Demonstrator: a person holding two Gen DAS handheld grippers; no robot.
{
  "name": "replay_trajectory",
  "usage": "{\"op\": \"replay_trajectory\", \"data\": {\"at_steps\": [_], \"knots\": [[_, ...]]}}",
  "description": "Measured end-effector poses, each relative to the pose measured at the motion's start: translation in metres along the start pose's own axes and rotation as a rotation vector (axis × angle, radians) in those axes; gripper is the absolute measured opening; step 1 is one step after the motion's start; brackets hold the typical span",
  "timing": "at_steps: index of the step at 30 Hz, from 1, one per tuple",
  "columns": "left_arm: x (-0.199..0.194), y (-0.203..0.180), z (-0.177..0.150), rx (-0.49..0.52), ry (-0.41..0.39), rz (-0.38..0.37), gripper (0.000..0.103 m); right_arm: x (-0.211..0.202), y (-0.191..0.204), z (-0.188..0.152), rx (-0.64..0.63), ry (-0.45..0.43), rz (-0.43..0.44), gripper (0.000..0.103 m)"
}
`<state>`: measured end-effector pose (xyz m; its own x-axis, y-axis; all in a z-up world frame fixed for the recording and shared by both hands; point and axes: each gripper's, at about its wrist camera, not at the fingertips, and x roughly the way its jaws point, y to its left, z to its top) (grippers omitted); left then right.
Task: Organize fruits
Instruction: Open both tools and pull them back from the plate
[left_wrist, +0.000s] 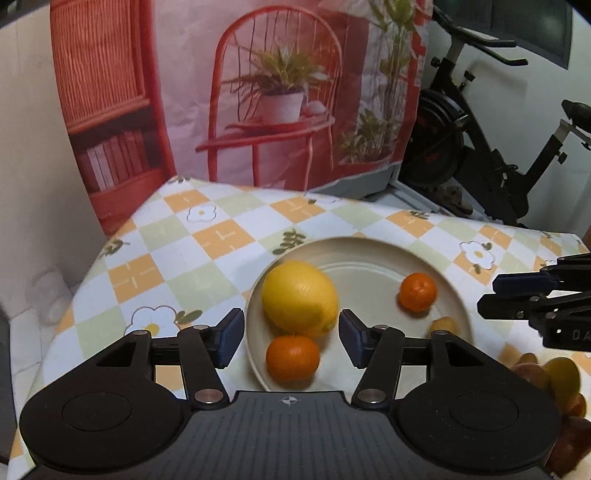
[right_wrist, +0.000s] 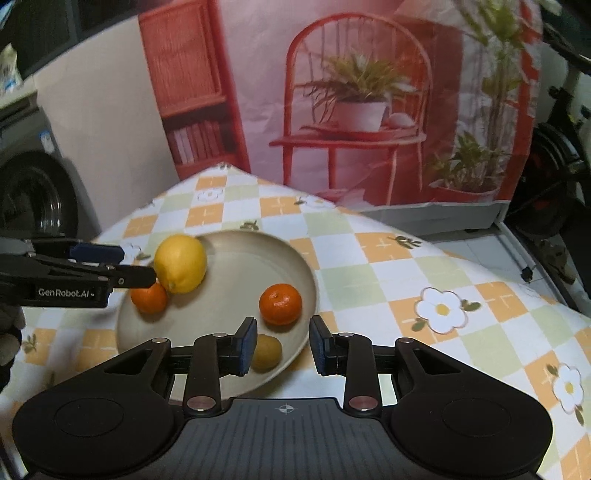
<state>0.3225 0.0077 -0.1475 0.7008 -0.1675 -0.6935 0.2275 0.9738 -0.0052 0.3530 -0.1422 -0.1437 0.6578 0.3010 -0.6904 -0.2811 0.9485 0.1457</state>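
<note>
On the checked tablecloth (right_wrist: 369, 254), a cream plate (right_wrist: 236, 373) is seen loaded: lemon (right_wrist: 180, 263) at ten o'clock, tangerines at nine (right_wrist: 149, 298) and three (right_wrist: 280, 303), kiwi (right_wrist: 266, 352) at six. Left gripper (left_wrist: 291, 338) and right gripper (right_wrist: 282, 345) are held released, empty.

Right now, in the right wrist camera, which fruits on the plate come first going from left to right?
Small orange → lemon → yellowish-brown fruit, kind unclear → bigger orange, all on the cream plate.
</note>
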Motion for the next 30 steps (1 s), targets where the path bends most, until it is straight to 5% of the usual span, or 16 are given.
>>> {"op": "replay_trajectory", "data": {"at_steps": [17, 30], "knots": [[-0.057, -0.054, -0.038, 0.008, -0.031, -0.092, 0.059, -0.101, -0.037, -0.072, 0.157, -0.126, -0.095, 0.030], [-0.062, -0.076, -0.071, 0.022, -0.002, -0.157, 0.059, -0.117, -0.047, -0.126, 0.156, -0.068, -0.133, 0.029]]}}
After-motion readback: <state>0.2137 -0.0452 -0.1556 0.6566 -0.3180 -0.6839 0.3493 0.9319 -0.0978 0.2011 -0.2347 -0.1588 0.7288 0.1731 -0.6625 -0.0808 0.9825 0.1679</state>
